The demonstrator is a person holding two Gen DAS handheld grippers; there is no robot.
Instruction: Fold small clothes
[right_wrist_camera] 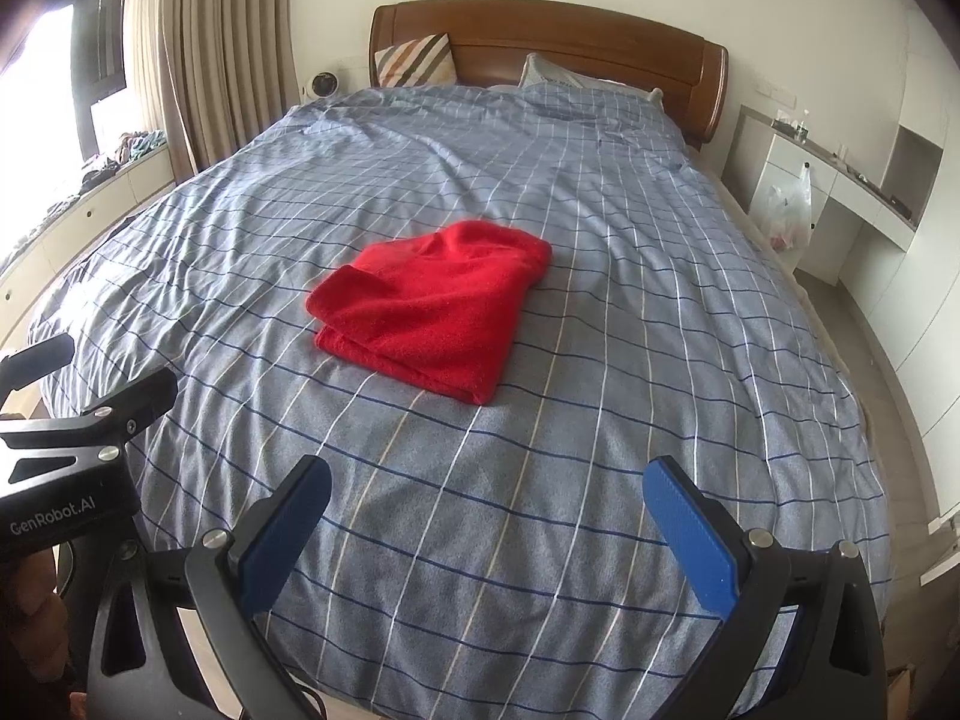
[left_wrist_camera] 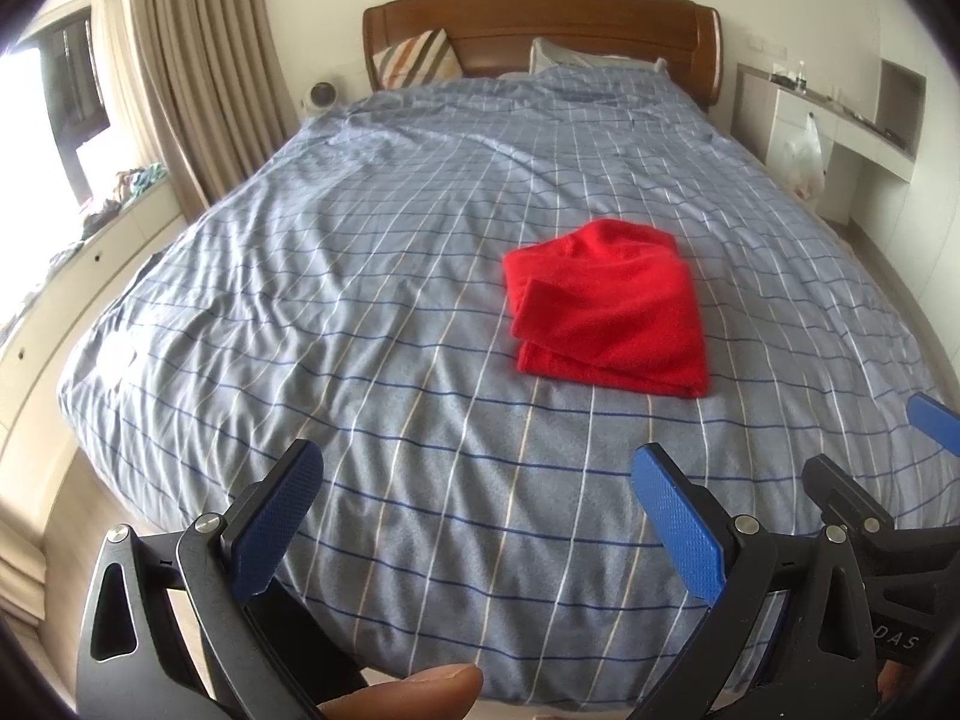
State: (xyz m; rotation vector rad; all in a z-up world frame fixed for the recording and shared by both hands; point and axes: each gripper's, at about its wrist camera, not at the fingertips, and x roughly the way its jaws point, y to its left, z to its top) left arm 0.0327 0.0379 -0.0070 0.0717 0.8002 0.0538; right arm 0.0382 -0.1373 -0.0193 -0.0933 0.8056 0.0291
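A red garment (left_wrist_camera: 606, 306) lies folded into a thick rectangle on the blue checked bedspread (left_wrist_camera: 372, 276), right of the middle in the left wrist view. The right wrist view has the same red garment (right_wrist_camera: 432, 306) left of centre on the bedspread (right_wrist_camera: 630, 330). My left gripper (left_wrist_camera: 477, 480) hovers open over the foot of the bed, well short of the cloth, with nothing between its blue pads. My right gripper (right_wrist_camera: 489, 495) is open too, empty, at the same distance. The right gripper shows at the left view's right edge, the left gripper at the right view's left edge.
A wooden headboard (left_wrist_camera: 540, 24) with a striped cushion (left_wrist_camera: 417, 57) and a pillow (left_wrist_camera: 576, 54) closes the far end. Curtains (left_wrist_camera: 204, 72) and a low cabinet with clutter (left_wrist_camera: 90, 228) run along the left. A white desk with a plastic bag (right_wrist_camera: 786, 210) stands at the right.
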